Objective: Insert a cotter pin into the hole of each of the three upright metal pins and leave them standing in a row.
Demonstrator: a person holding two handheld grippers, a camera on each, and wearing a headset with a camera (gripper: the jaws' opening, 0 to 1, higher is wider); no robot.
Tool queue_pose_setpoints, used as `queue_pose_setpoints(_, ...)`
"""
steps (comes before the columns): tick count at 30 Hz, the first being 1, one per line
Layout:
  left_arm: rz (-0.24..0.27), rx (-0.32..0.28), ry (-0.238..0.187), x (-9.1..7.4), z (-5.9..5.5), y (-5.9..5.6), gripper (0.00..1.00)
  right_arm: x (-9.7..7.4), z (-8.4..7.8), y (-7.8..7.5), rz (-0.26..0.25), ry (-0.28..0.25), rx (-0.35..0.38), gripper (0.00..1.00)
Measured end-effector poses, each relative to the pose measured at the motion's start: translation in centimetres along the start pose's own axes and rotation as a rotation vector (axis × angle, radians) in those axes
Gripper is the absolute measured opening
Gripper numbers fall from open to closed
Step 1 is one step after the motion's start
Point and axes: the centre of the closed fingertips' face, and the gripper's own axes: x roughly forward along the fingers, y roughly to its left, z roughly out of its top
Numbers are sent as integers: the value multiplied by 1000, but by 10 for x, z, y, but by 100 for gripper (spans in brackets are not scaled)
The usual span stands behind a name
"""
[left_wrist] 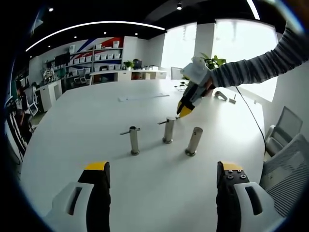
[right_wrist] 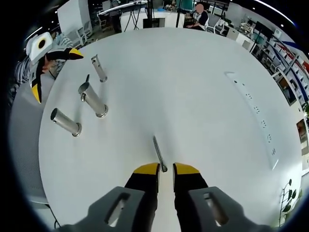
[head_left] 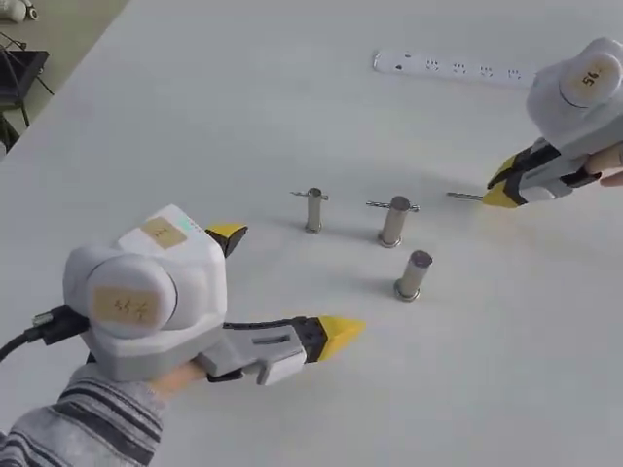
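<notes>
Right gripper (head_left: 501, 195) closed on the cotter pin (head_left: 464, 197), shaft level, pointing frame-left. The bare metal pin (head_left: 414, 274) stands upright, lower left of that tip. The left gripper (head_left: 283, 281) is open and empty. The middle pin (head_left: 394, 221) and left pin (head_left: 313, 209) each carry a cotter. Bare pin's hole — cannot make out.

Left gripper (head_left: 283, 282) sits low at the near left with its jaws spread wide apart, nothing between them, and a striped sleeve (head_left: 83, 428) shows at the wrist behind it. Right gripper (head_left: 501, 191) is reaching in from the far right, arm stretched out, jaws pinched nearly together on a thin cotter pin (right_wrist: 158, 152) that sticks straight out past the tips.
</notes>
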Motion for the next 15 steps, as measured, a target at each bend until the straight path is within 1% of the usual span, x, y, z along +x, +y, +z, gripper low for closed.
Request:
queue_pose_setpoints(6, 0, -4, 3, 0, -1, 1, 89, 5, -1, 1, 28, 24, -32, 2)
queue_pose_setpoints(7, 1, -4, 4, 0, -2, 2, 89, 8, -2, -4, 36, 27, -36, 1)
queue_pose_setpoints(8, 2, -3, 5, -1, -2, 2, 89, 9, -3, -4, 39, 33, -39, 0)
queue_pose_setpoints(12, -4, 0, 4, -1, -1, 1, 89, 9, -3, -3, 42, 51, -72, 0)
queue_pose_setpoints(15, -8, 2, 7, 0, -2, 0, 89, 9, -3, -1, 39, 69, -112, 0)
